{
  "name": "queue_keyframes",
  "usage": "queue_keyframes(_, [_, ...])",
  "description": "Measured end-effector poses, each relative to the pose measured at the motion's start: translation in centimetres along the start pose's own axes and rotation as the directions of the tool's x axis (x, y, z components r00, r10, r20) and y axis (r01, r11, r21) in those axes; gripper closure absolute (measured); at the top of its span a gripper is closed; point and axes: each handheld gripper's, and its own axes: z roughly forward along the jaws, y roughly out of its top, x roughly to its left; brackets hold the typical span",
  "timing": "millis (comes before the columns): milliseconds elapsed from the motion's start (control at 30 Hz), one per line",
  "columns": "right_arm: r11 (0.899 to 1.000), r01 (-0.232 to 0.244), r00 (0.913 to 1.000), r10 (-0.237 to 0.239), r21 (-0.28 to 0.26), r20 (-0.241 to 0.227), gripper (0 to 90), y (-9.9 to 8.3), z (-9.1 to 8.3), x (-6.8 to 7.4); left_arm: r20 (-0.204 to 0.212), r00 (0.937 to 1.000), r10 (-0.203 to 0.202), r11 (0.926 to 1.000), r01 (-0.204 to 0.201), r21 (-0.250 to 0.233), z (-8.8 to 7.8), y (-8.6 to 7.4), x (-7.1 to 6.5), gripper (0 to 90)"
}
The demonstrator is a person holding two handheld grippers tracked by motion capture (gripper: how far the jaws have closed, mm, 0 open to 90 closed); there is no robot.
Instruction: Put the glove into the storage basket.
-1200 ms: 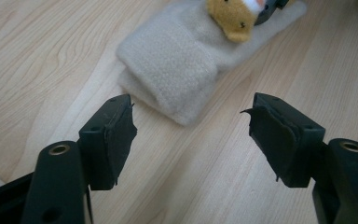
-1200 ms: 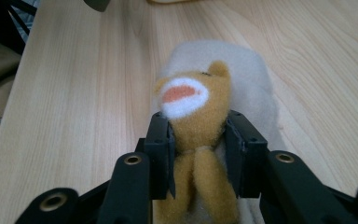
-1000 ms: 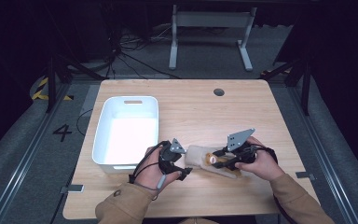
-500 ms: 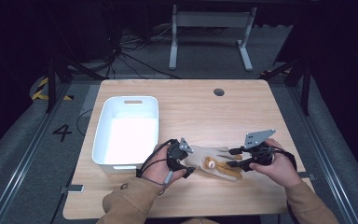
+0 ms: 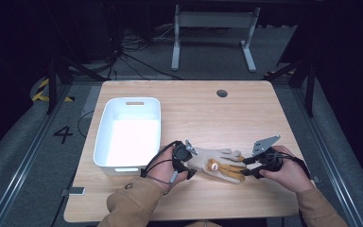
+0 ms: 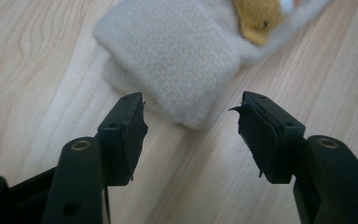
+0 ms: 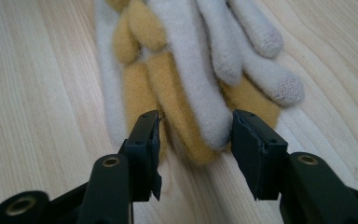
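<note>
- My left tool (image 6: 189,123) has just narrowed, still gaping at the cuff of the fuzzy cream-and-mustard glove (image 5: 217,165) near the table's (image 5: 246,113) front edge.
- My right tool (image 7: 195,135) gapes at its fingertips.
- Next, I judge: pinch both ends.

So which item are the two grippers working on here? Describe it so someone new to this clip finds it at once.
Start at the wooden table and its white bin on the left. Just right of the bin, near the front edge, a fuzzy cream glove lies flat between the left gripper and the right gripper. Its mustard-yellow patches and small yellow animal figure mark it as the table's one soft thing.
</note>
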Motion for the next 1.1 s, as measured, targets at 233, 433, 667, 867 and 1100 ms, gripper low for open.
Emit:
queue_keyframes(233, [1.0, 0.006, 1.0, -0.006, 0.011, 0.001, 67.1, -0.3, 0.5, -0.3, 0.012, 0.9995, -0.027, 0.9996, 0.027, 0.003, 0.5, -0.1, 0.2, 43.0])
queue_keyframes(433, [1.0, 0.013, 0.9998, -0.014, 0.009, 0.014, 77.3, -0.2, 0.2, -0.2, 0.023, 0.9979, -0.061, 0.9982, 0.06, 0.002, 1.2, -0.2, 0.6, 57.0])
queue_keyframes(667, [1.0, 0.008, 0.9999, -0.009, 0.021, 0.014, 82.5, 0.0, 0.1, 0.0, 0.008, 0.9978, -0.066, 0.9968, 0.066, 0.045, 0.9, 0.0, 0.2, 83.6])
queue_keyframes(867, [1.0, -0.002, 0.9999, 0.002, 0.023, 0.014, 84.4, 0.2, -0.3, 0.2, -0.003, 0.9986, -0.054, 0.9979, 0.054, 0.035, 0.4, 0.2, -0.2, 86.9])
queue_keyframes(1100, [1.0, -0.01, 0.9986, 0.011, -0.022, 0.052, 84.8, 0.7, -2.2, 0.4, 0.001, 0.9993, -0.037, 0.9993, 0.037, -0.001, -1.0, 0.5, -0.7, 87.2])
